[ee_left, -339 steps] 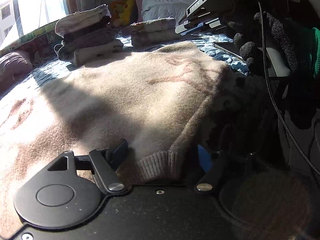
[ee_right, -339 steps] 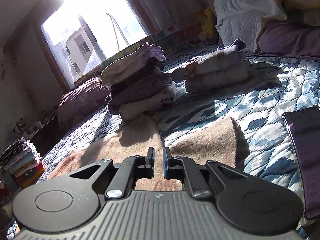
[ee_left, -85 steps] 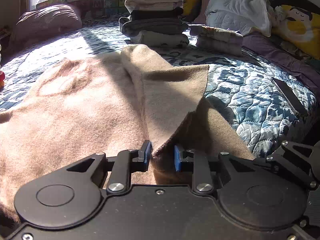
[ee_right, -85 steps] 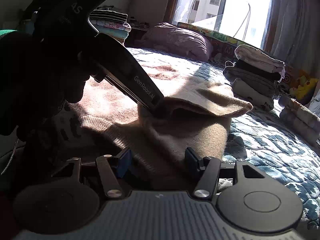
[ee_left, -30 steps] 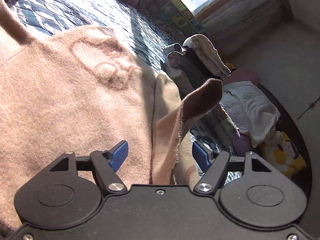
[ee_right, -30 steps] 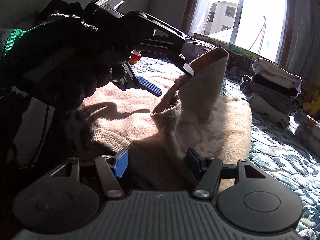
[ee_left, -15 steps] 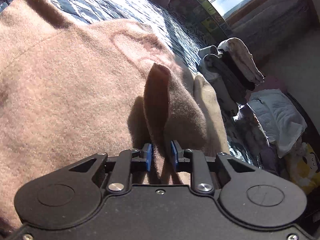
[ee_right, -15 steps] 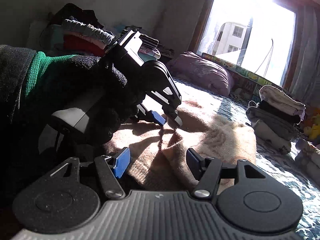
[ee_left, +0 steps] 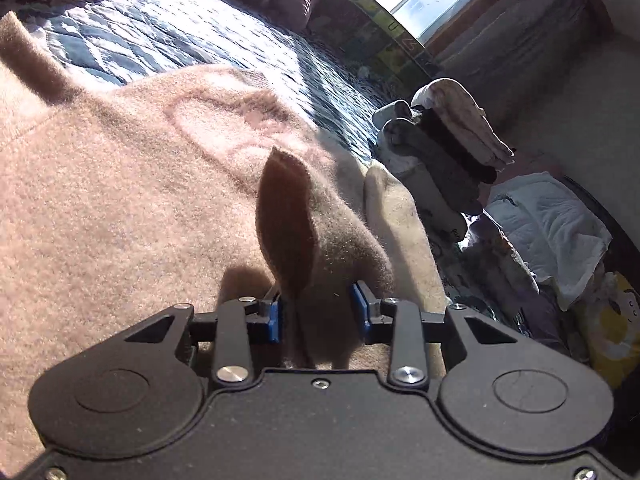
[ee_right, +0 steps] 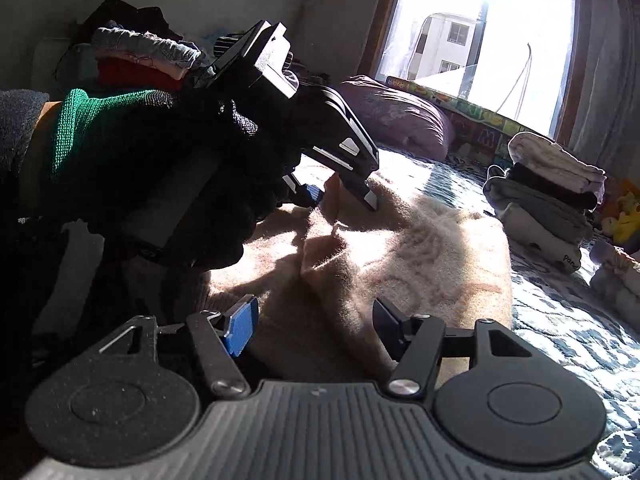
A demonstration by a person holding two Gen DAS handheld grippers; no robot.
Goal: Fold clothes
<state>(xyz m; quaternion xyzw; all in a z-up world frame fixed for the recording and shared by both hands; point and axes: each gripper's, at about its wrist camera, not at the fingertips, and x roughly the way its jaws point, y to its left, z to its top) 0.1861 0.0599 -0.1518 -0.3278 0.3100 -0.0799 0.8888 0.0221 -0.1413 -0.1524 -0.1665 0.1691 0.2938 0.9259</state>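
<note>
Sweater (ee_left: 120,200) lies spread on the bed (ee_left: 168,36), one fold standing up between the left tool's (ee_left: 318,314) parted blue pads, which flank it loosely. Right tool (ee_right: 316,326) hovers beside it, spread wide, holding nothing.

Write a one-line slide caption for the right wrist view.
Open right gripper hovers over a beige sweater on the bed.
</note>
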